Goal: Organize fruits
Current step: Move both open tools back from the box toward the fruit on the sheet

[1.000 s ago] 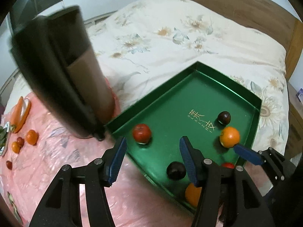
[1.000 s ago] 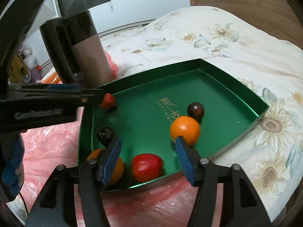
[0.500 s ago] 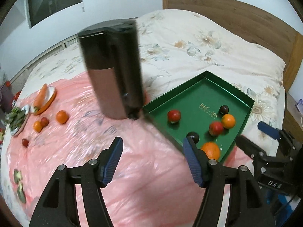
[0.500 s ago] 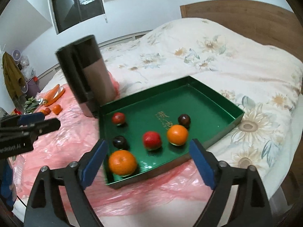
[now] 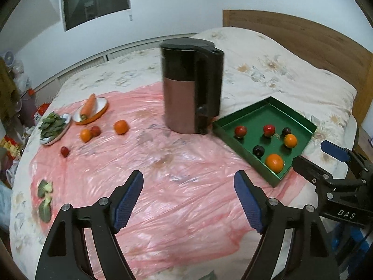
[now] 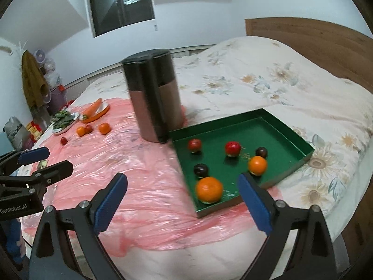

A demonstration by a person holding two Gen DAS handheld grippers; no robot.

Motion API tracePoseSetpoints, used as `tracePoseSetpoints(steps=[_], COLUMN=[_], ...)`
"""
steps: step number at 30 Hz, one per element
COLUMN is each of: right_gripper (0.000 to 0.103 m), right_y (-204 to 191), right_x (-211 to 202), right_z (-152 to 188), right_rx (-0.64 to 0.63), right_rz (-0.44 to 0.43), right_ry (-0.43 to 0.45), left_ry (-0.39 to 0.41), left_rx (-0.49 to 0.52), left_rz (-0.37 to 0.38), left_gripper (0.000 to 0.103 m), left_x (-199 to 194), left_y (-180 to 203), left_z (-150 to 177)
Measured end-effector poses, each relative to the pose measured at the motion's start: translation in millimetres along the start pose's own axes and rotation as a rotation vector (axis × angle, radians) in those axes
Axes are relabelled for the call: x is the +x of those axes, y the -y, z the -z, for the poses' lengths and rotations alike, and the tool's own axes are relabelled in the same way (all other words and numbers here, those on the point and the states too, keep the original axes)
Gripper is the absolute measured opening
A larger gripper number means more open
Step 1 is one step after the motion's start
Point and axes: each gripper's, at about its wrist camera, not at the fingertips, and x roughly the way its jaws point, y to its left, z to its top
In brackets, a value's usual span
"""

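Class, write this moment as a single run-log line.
left gripper: open, empty | right gripper: open, empty | green tray: six fruits inside | pink sheet: four fruits loose near carrot plate

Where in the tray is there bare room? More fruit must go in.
The tray's far half, beyond the red fruit and dark fruit, is bare. The near corner is crowded around the big orange.
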Motion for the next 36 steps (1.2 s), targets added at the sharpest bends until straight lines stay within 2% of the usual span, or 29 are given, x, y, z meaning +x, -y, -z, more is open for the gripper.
tracePoseSetpoints(steps=[19, 30, 36], right_gripper=[0.103, 0.103, 0.103], right_y=[-91, -133, -150], right_x=[-30, -26, -18], right_z=[6, 14, 15], right_rx=[-0.15, -0.173, -0.188], right_rz=[-0.075, -0.178, -0.206], right_ry=[0.011, -0.003, -0.011], left_ry=[0.08, 0.054, 0.039], left_rx=[-0.104, -0.178, -0.212], left_rz=[-0.101, -0.172, -0.196], left_gripper=[0.089, 0.089, 0.09], left_x=[-56, -60, -60], left_y=[-70, -118, -144], left_z=[43, 76, 91])
